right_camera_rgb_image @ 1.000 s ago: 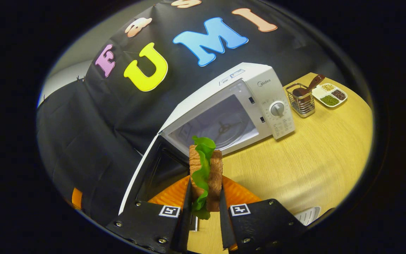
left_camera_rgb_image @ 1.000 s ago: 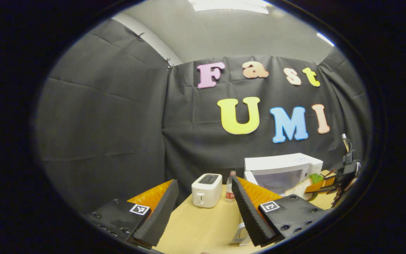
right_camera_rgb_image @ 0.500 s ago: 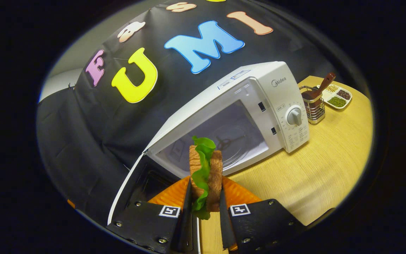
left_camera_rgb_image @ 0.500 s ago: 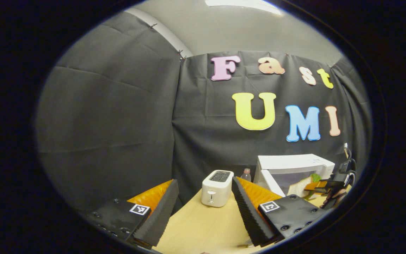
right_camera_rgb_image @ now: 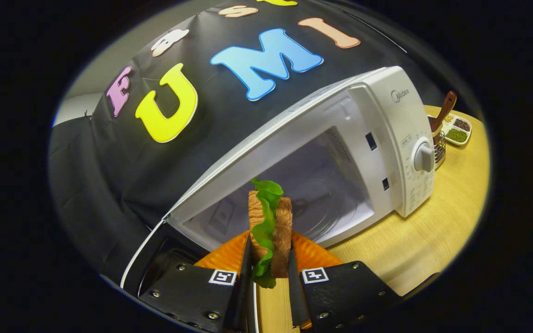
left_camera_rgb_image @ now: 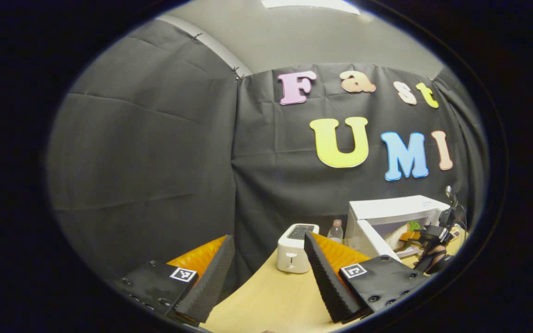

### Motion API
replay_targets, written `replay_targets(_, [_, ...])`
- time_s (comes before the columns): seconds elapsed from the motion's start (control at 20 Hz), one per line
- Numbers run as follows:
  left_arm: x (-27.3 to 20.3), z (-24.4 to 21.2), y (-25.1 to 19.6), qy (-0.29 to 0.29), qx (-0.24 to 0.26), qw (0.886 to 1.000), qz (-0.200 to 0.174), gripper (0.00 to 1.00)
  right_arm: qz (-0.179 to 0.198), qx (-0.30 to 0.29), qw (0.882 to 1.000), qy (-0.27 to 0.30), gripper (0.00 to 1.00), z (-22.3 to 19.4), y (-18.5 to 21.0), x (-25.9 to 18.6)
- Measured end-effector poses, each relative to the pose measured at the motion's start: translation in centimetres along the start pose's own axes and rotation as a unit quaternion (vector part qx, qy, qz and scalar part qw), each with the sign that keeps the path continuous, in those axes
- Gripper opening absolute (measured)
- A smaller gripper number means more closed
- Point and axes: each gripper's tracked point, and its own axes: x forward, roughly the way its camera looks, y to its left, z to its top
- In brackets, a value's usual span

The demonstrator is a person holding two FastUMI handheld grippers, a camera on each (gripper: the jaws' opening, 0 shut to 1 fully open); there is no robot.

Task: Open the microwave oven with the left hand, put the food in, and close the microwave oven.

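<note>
Two toasted bread slices with a green lettuce leaf between them make up the sandwich (right_camera_rgb_image: 270, 231), which stands on edge, clamped in the jaws of the right gripper (right_camera_rgb_image: 269, 282) just before the mouth of the white microwave oven (right_camera_rgb_image: 340, 152). The oven door (right_camera_rgb_image: 155, 259) hangs wide open at the left. The left gripper (left_camera_rgb_image: 266, 277) is held over the wooden tabletop (left_camera_rgb_image: 266, 300), jaws apart and empty, near a white toaster (left_camera_rgb_image: 294, 247)
</note>
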Motion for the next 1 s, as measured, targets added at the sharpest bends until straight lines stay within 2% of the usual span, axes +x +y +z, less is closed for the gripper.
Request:
replay_targets(0.4, [-0.1,-1.8,1.9,0.021,0.026,0.999,0.024,1.0,-0.002,0.021,1.0,-0.003,0.37,-0.8,-0.3,5.2])
replay_targets(0.5, [-0.1,-2.0,2.0,0.02,0.028,0.999,0.023,0.97,-0.014,0.022,1.0,-0.004,0.37,-0.9,-1.1,5.8])
replay_targets(0.6, [-0.2,-2.2,2.1,0.019,0.03,0.999,0.022,1.0,-0.033,0.014,0.999,-0.006,0.37,-1.0,-2.1,6.2])
replay_targets(0.65, [-0.2,-2.1,2.1,0.018,0.03,0.999,0.022,1.0,-0.039,0.015,0.999,-0.006,0.41,-1.0,-2.6,6.5])
replay_targets(0.7, [-0.2,-2.1,2.0,0.018,0.03,0.999,0.021,1.0,-0.046,0.016,0.999,-0.007,0.41,-0.9,-3.0,6.8])
replay_targets(0.75, [-0.1,-2.2,1.8,0.017,0.029,0.999,0.021,1.0,-0.051,0.014,0.999,-0.01,0.47,-0.6,-3.3,6.9])
replay_targets(0.8, [-0.1,-2.3,1.8,0.018,0.029,0.999,0.02,1.0,-0.066,0.004,0.998,-0.013,0.47,-0.4,-3.8,7.1])
replay_targets(0.85, [-0.1,-2.5,1.7,0.018,0.027,0.999,0.019,1.0,-0.076,-0.01,0.997,-0.011,0.52,-0.3,-4.1,7.2])
replay_targets(0.9, [-0.1,-2.5,1.5,0.017,0.023,0.999,0.017,1.0,-0.096,-0.039,0.995,-0.016,0.53,0.0,-4.7,7.0])
replay_targets(0.95, [0.0,-2.6,1.2,0.017,0.02,1.0,0.013,1.0,-0.114,-0.071,0.991,-0.018,0.71,0.2,-5.2,6.7])
replay_targets(1.0, [0.0,-2.6,1.0,0.017,0.019,1.0,0.011,1.0,-0.124,-0.1,0.987,-0.02,0.75,0.4,-5.4,6.4])
